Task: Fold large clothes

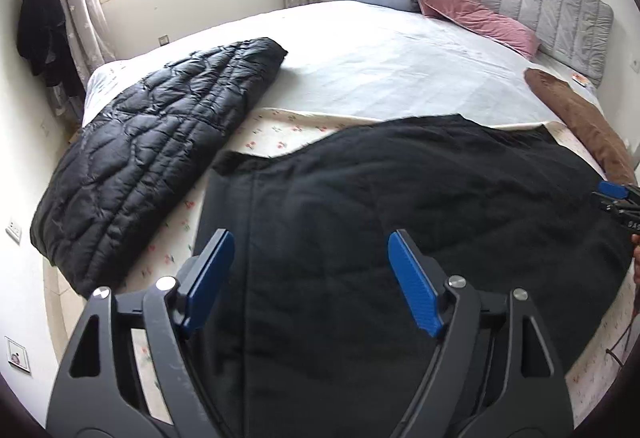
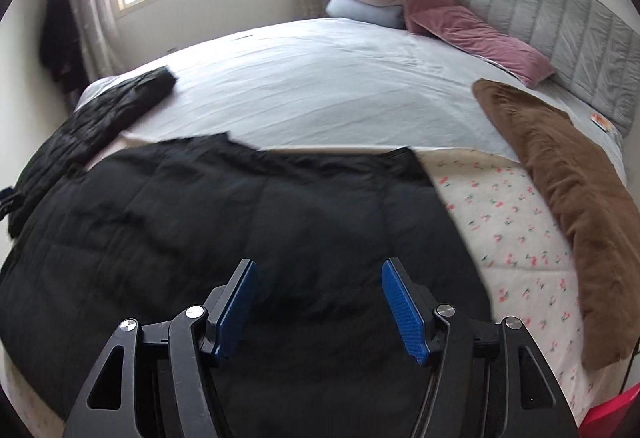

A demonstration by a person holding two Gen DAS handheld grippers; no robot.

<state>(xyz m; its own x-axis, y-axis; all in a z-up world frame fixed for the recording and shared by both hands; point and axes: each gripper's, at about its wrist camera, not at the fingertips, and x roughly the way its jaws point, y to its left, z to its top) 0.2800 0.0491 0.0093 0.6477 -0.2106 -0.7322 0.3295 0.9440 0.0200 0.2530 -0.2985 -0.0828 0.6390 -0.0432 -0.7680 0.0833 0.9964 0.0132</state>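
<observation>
Left wrist view: the left gripper [image 1: 310,246] hovers over a large black padded garment [image 1: 400,206] spread flat across the near edge of the bed [image 1: 380,54], jaws wide apart and holding nothing. The right gripper [image 2: 318,278] is likewise wide open and empty above the same garment. A black quilted puffer jacket [image 1: 140,154] lies beside it; a brown plush garment [image 2: 568,182] lies opposite.

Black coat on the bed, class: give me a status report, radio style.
Left gripper and right gripper open, empty, above black coat. Coat spread flat. Quilted jacket at left, brown garment at right, both beside it.
</observation>
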